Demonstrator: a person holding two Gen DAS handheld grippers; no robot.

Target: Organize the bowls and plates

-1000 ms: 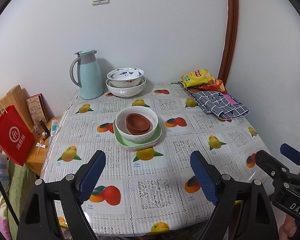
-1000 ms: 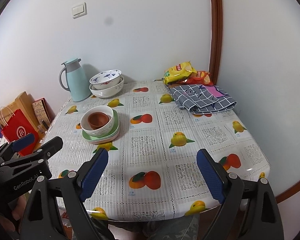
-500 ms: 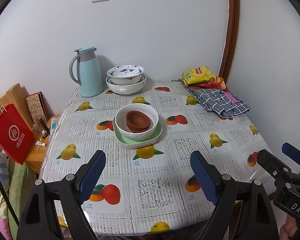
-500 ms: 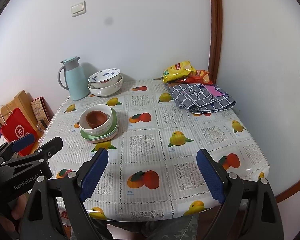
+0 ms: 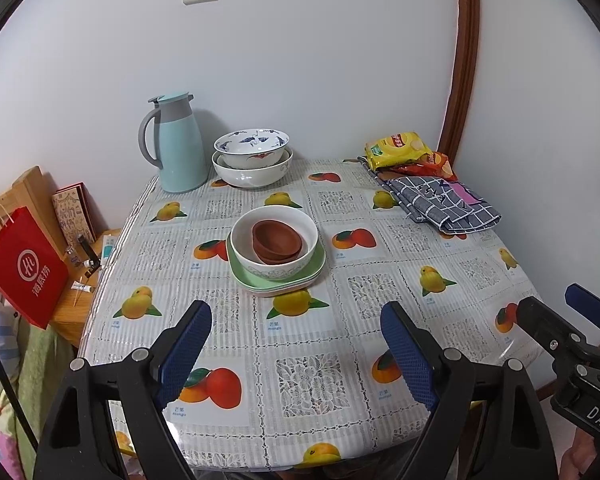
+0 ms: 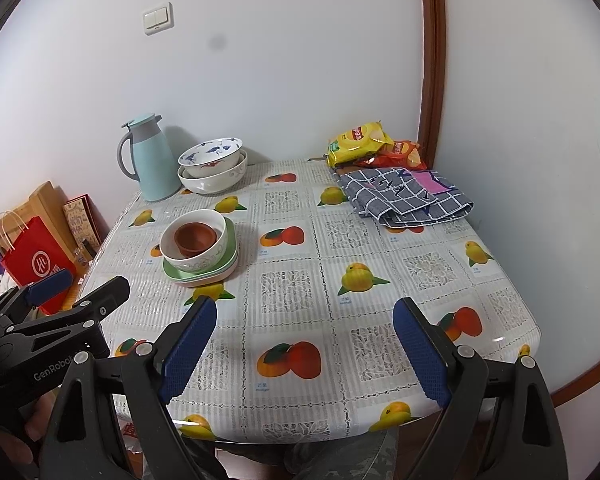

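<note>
Both claws, left claw (image 5: 296,350) and right claw (image 6: 304,344), have backed off, wide and empty; nested brown bowls (image 5: 277,242) sit stacked at 12 o'clock.

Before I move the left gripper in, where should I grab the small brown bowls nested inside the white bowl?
Probably the brown bowls by the rim, from above, one finger inside and one outside. They sit tilted in the white bowl, whose wall blocks any side approach. The left gripper is open and lined up in front of the stack.
</note>
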